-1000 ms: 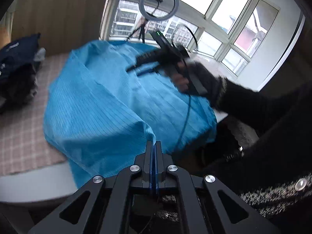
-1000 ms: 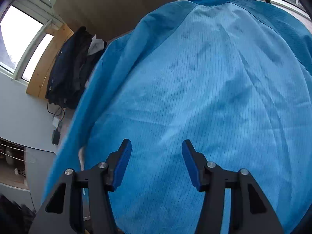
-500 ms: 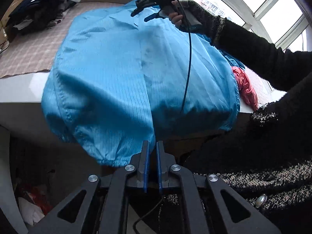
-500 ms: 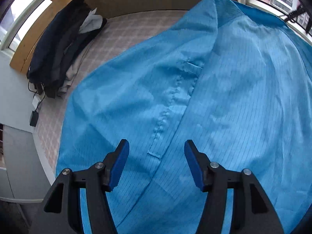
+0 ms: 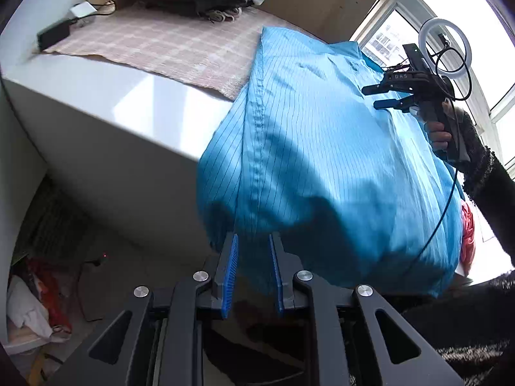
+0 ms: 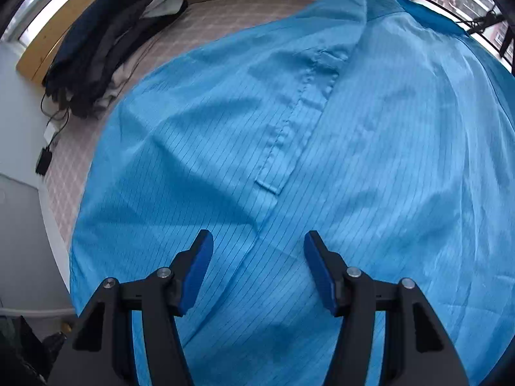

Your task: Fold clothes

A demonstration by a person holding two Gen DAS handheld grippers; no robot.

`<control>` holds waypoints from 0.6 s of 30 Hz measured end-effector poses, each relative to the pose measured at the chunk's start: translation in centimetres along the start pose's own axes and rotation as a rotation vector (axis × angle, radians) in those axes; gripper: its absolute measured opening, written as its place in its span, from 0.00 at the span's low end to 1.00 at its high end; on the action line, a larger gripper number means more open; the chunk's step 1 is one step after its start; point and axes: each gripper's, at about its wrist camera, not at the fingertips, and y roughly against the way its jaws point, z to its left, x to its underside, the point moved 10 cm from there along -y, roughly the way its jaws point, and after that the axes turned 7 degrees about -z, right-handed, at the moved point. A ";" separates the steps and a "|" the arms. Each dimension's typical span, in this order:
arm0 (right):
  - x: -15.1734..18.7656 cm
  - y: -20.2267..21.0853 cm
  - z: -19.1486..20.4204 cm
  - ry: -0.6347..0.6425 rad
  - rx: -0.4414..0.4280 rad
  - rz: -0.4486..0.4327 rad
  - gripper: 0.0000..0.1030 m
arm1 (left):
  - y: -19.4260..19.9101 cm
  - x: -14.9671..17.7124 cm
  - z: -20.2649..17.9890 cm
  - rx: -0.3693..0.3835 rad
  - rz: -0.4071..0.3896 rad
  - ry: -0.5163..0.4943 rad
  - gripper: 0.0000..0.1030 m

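A blue pin-striped garment (image 5: 322,160) lies spread over the table, and its hem hangs over the near edge. My left gripper (image 5: 253,236) sits low at that hanging hem. Its jaws are opening, the blue pads stand a little apart, and the hem's edge lies loose at their tips without being pinched. My right gripper (image 6: 258,236) hovers open above the garment (image 6: 354,160), just below the button placket (image 6: 289,135), with nothing between its fingers. In the left wrist view the right gripper (image 5: 370,97) is held in a person's hand over the far side of the garment.
A checked cloth (image 5: 161,45) covers the white table (image 5: 128,96). A pile of dark clothes (image 6: 103,41) lies at its far corner, with a power adapter (image 5: 53,35) beside it. A red garment (image 5: 468,234) lies to the right. A ring light (image 5: 445,48) stands by the window. Clutter (image 5: 32,296) is on the floor.
My left gripper dropped and rolled down to the hanging hem, and its jaws went from shut to slightly apart. My right gripper shifted across the garment; the placket came into its view.
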 end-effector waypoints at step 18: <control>-8.4 -2.5 -4.2 -0.227 -0.080 -0.076 0.63 | -2.1 0.3 0.6 0.070 0.047 -0.015 0.02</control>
